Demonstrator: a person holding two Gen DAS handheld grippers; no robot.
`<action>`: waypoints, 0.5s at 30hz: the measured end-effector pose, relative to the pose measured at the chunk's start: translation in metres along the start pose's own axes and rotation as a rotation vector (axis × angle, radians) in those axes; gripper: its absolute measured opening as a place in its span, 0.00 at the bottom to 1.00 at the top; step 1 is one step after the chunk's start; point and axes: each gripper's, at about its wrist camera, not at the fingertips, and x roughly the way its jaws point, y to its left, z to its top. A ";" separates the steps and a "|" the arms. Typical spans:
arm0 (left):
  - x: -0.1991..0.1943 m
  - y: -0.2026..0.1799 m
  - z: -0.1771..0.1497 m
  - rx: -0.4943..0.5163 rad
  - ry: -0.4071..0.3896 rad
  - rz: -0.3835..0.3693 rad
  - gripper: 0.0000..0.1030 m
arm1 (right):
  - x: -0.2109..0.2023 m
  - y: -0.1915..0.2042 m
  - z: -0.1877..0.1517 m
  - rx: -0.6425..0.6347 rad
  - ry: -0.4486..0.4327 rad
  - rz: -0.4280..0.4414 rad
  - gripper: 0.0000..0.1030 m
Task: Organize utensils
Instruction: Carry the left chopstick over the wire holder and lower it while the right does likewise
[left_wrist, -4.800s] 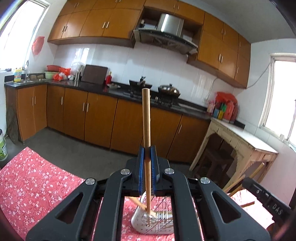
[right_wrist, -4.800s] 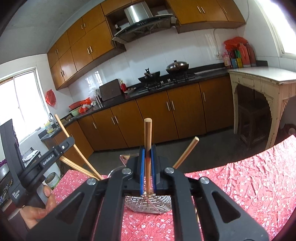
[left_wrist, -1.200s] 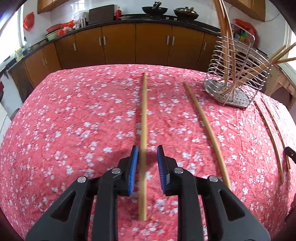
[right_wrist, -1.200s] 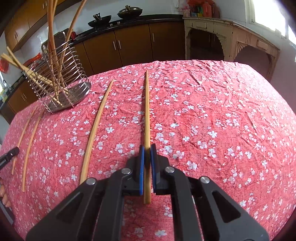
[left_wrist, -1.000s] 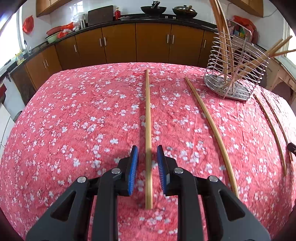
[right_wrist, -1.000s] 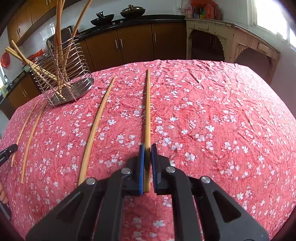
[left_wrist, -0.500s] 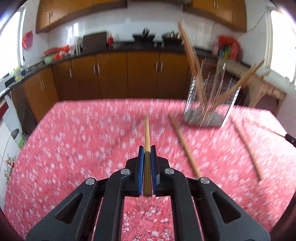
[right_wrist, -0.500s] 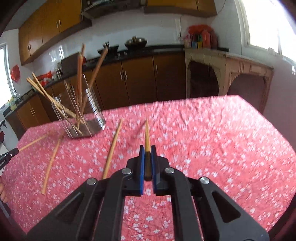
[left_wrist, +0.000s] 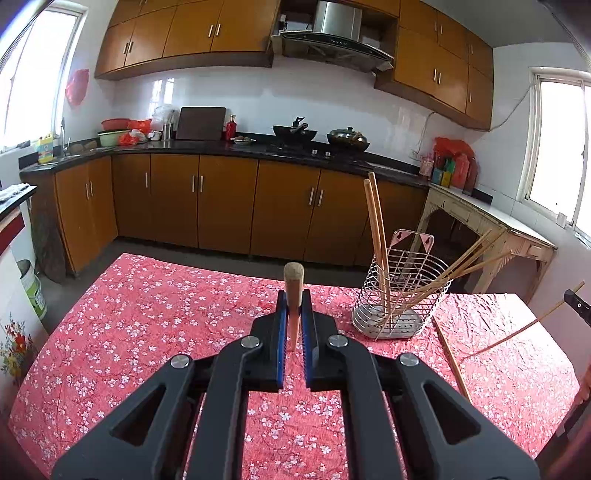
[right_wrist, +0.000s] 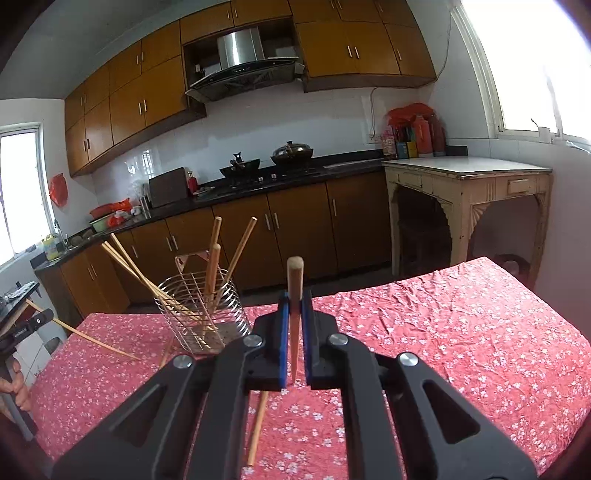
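We hold one chopstick (left_wrist: 293, 295) clamped between the blue pads of our left gripper (left_wrist: 294, 332), its blunt end pointing away, lifted above the red floral tablecloth (left_wrist: 147, 332). Our right gripper (right_wrist: 294, 332) pinches a second chopstick (right_wrist: 294, 295) the same way. The wire utensil holder (left_wrist: 400, 306) stands upright on the cloth, right of the left gripper, with several chopsticks leaning inside. Another loose chopstick (left_wrist: 450, 358) lies flat on the cloth beside it. Behind runs the kitchen counter (left_wrist: 221, 147)
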 end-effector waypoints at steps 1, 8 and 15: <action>0.000 0.001 -0.001 0.001 0.000 0.001 0.07 | 0.000 0.001 0.001 -0.002 -0.002 0.004 0.07; 0.001 0.000 -0.002 0.001 -0.003 0.001 0.07 | -0.001 0.005 0.002 -0.005 -0.011 0.018 0.07; -0.012 -0.013 0.026 -0.009 -0.050 -0.043 0.07 | -0.022 0.015 0.036 0.048 -0.064 0.142 0.07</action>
